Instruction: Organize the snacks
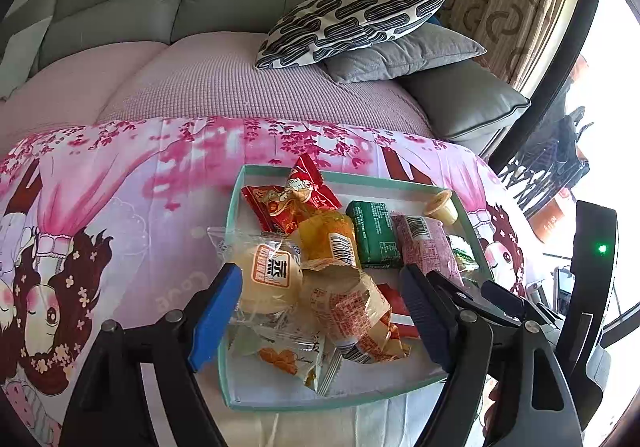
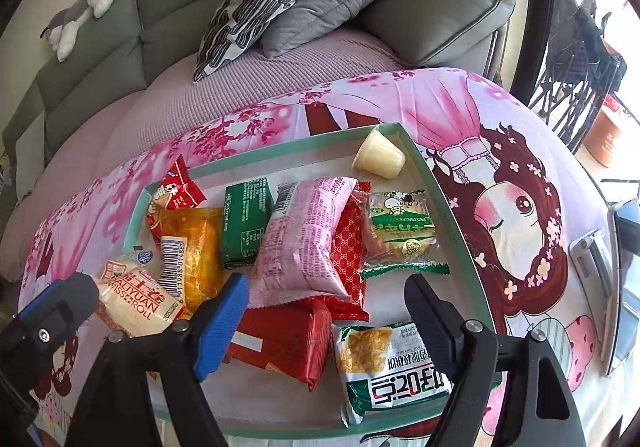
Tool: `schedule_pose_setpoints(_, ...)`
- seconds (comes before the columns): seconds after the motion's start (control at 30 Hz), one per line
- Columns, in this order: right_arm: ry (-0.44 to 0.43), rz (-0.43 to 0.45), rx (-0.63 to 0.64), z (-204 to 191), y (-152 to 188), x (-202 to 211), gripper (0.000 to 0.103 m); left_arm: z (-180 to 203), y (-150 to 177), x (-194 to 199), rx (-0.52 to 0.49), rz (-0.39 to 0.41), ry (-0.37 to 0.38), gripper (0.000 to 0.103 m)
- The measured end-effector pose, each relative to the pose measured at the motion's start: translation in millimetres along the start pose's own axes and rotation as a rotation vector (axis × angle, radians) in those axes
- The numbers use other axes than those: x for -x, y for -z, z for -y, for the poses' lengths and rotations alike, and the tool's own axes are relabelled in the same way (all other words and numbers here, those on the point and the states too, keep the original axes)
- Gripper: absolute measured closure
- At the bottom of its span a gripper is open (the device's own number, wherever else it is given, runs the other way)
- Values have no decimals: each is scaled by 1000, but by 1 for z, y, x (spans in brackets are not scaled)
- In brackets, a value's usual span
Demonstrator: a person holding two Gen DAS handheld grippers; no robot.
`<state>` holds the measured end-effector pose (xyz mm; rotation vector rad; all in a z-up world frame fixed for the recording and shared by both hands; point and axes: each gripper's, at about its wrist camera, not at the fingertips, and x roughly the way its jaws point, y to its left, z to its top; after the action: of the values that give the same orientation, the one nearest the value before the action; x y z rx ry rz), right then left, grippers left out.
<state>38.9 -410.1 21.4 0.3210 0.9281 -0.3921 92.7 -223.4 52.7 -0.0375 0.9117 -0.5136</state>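
Both grippers (image 1: 320, 311) (image 2: 326, 321) wide open, empty.

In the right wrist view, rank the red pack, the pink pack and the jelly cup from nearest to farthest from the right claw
From the right claw:
1. Red pack, between its fingers.
2. Pink pack, just ahead, mid-tray.
3. Jelly cup, tray's far corner.

Both wrist views close above, facing sofa (sharing tray (image 1: 236, 207))
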Motion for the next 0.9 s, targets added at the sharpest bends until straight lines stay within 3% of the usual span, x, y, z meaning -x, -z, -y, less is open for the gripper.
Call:
schedule_pose_setpoints(0.1,2,9,7,-1,2,5,13,-7,1,8,9,22,-23,20)
schedule_pose_setpoints(0.23,-6,39,12,-4,7,17,0,-21,3,17,27,61,-85,3)
schedule_pose_setpoints(0.33,-22,46,18,-7,12,26,0,-29,4,26,25,88,-158,2)
schedule_pose_setpoints(0.47,-14,54,38,-13,19,35,0,-39,8,35,33,101,-201,2)
schedule_pose_setpoints(0.67,-19,54,73,-24,32,45,0,-50,26,43,37,112,-344,2)
schedule_pose_setpoints(0.9,-13,27,107,-30,54,46,0,-57,53,40,16,60,-484,2)
